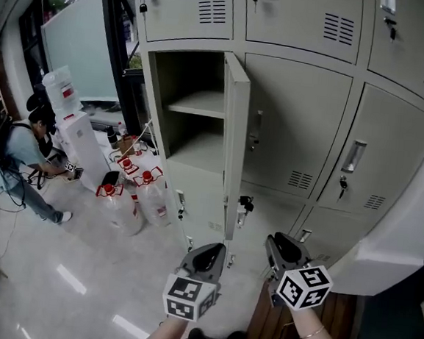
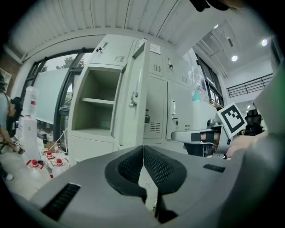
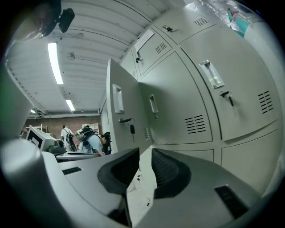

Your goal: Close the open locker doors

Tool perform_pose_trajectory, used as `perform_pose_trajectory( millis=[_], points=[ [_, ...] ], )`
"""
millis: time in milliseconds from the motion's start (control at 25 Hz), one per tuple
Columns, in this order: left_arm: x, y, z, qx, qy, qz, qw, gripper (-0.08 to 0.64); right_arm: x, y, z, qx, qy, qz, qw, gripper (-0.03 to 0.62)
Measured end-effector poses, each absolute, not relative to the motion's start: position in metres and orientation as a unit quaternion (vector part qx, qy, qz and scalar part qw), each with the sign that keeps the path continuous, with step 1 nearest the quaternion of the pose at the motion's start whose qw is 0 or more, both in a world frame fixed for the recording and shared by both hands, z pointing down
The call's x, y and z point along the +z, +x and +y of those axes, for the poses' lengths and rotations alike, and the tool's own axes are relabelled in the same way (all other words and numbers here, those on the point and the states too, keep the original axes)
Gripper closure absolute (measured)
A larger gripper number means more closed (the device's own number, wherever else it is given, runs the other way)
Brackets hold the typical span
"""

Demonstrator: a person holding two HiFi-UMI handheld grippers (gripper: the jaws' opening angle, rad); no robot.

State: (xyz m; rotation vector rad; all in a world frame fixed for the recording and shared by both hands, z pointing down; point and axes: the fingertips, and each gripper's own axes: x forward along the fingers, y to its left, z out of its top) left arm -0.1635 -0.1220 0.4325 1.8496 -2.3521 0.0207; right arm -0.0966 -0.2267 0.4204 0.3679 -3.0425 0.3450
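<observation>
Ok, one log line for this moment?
locker door: open, compartment empty | left gripper: shut, empty | right gripper: open, empty | door contact: none

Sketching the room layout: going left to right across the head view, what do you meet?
A crouching person → water dispenser → water jugs on the floor → open locker compartment → its open door → closed locker door.

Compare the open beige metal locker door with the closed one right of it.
The open beige metal locker door stands swung out, edge-on; the closed beige door sits flush in its frame. The open one bares a shelved compartment; the closed one covers its own. Both are beige metal.
</observation>
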Motion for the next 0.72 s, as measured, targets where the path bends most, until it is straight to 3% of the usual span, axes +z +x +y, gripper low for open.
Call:
perform_pose_trajectory(
  millis=[720],
  points=[
    [0.429,-0.246,-0.034,-0.008,0.551,-0.832,0.073,0.539,0.404,-0.171,-0.155,0.081,0.045,-0.995,0.024,0.483]
  ],
)
